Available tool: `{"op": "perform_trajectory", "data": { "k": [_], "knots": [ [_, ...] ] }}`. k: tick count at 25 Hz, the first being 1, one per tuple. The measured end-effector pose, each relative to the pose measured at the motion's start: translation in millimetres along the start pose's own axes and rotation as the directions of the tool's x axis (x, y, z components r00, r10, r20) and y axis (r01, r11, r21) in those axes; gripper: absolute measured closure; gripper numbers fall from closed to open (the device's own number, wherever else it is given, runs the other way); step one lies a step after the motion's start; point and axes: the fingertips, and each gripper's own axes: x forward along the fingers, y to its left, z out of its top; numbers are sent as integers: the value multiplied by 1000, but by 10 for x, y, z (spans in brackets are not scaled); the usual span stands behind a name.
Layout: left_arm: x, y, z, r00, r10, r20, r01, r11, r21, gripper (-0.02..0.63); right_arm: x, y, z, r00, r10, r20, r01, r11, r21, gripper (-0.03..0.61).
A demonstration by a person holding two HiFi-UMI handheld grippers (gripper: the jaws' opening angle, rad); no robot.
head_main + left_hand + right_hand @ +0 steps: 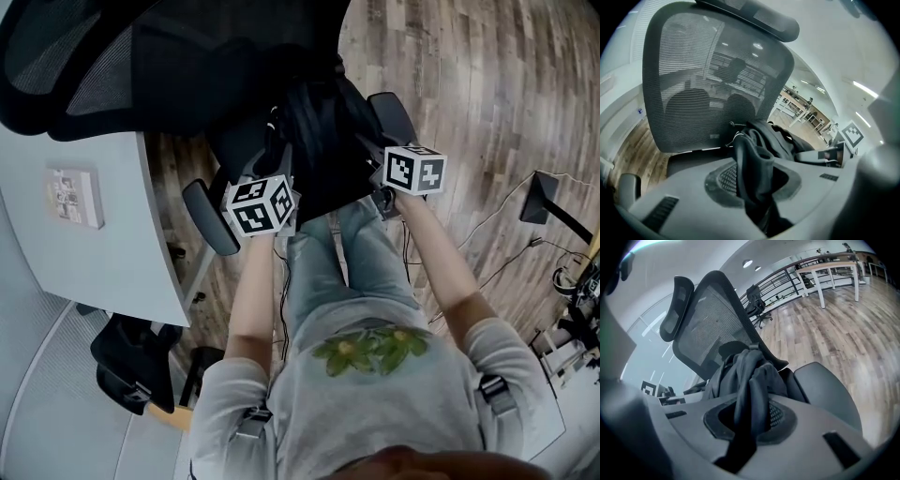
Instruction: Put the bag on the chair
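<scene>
- Left gripper is clamped on a fold of the limp black fabric bag; right gripper pinches another fold
- Bag hangs bunched over the seat of the black mesh-backed office chair; nearly done, I'd judge; setting it fully down and letting go remain
- Fabric looks soft and creased; chair back is fine taut mesh; grey armrest is smooth and rounded

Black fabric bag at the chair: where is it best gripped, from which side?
Its bunched upper folds, from the front of the black mesh chair. The black fabric bag sags limply; the left gripper and right gripper each pinch a fold.
</scene>
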Motion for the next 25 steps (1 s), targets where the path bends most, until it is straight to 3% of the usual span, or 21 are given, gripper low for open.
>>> {"op": "perform_trajectory", "data": {
  "k": [15,25],
  "knots": [
    [429,278,-234,999,30,-44,-28,999,38,515,439,-276,-163,999,-39,-24,39,999,14,517],
    [786,472,-389,995,64,-82,-62,998,23,517,771,-511,-330,991,-116,-67,119,992,33,517]
  ]
}}
